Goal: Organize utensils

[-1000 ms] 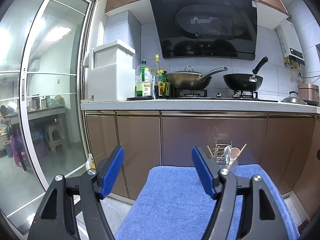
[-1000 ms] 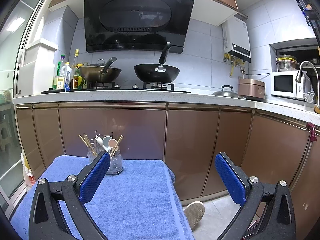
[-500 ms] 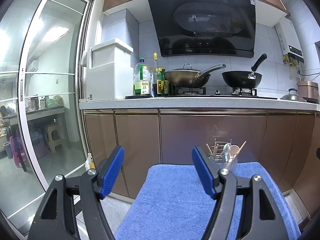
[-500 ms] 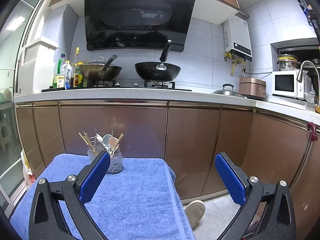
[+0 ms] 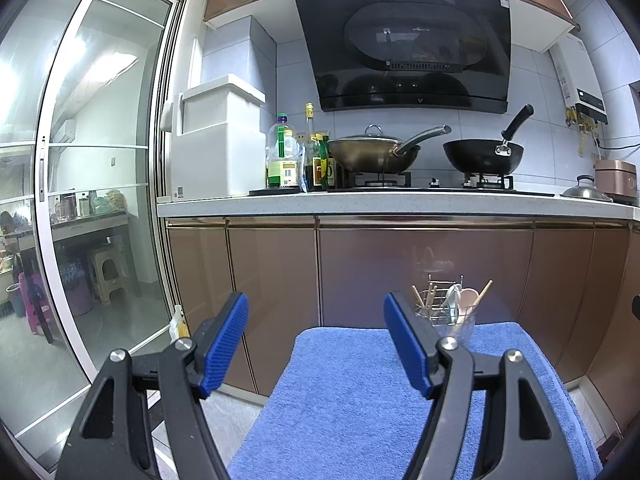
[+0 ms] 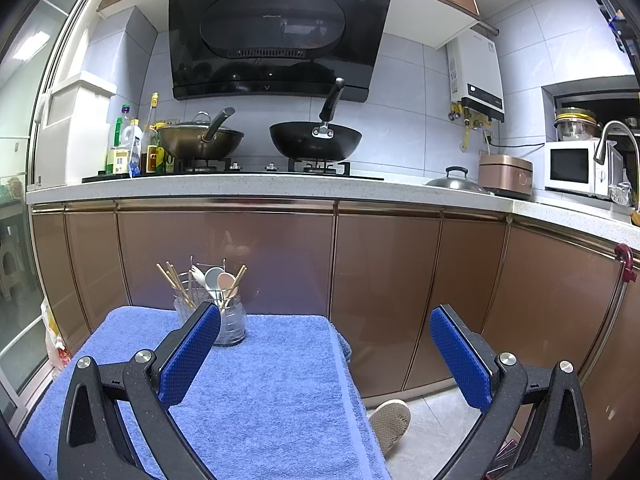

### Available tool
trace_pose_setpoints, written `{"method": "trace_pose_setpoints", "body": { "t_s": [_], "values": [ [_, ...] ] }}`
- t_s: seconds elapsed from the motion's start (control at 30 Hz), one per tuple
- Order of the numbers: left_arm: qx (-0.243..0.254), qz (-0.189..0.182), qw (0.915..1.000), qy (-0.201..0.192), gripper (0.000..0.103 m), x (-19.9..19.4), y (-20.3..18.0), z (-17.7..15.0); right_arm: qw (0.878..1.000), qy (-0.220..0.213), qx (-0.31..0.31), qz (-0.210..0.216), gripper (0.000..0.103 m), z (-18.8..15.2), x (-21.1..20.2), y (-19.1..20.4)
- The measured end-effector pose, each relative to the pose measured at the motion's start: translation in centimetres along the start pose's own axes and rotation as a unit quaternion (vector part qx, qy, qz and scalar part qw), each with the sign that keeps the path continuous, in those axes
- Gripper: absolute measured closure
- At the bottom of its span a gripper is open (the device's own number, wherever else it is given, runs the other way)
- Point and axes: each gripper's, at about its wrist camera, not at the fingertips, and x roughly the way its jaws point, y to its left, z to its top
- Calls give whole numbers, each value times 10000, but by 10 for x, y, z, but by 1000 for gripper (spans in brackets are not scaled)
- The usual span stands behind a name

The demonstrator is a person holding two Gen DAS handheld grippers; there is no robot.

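A clear utensil holder (image 6: 228,322) with a wire rack stands at the far edge of a blue towel (image 6: 256,392). It holds wooden chopsticks (image 6: 174,280), a white fork, a pale blue spoon and a pink spoon (image 6: 226,280). In the left wrist view the same holder (image 5: 456,320) sits just beyond the right finger. My left gripper (image 5: 316,340) is open and holds nothing, over the towel's (image 5: 360,400) left edge. My right gripper (image 6: 324,348) is open and holds nothing, over the towel's right edge, with its left finger in front of the holder.
Brown cabinet doors (image 6: 380,280) rise right behind the towel, under a counter (image 6: 260,190) with two woks and bottles. A glass sliding door (image 5: 80,200) stands at the left. A slippered foot (image 6: 390,420) rests on the floor to the right of the towel.
Both views have tilted up slightly, so the counter and holder sit a little lower in frame. Both grippers stay open and nothing on the towel has moved.
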Motion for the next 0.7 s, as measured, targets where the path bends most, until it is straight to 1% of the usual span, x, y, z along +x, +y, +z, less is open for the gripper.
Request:
{"method": "trace_pose_setpoints", "body": {
  "t_s": [0.7],
  "values": [
    [-17,28,10000,10,34,1,2,-2,10000,38,-35,-5,0,-5,1,2]
  ]
}}
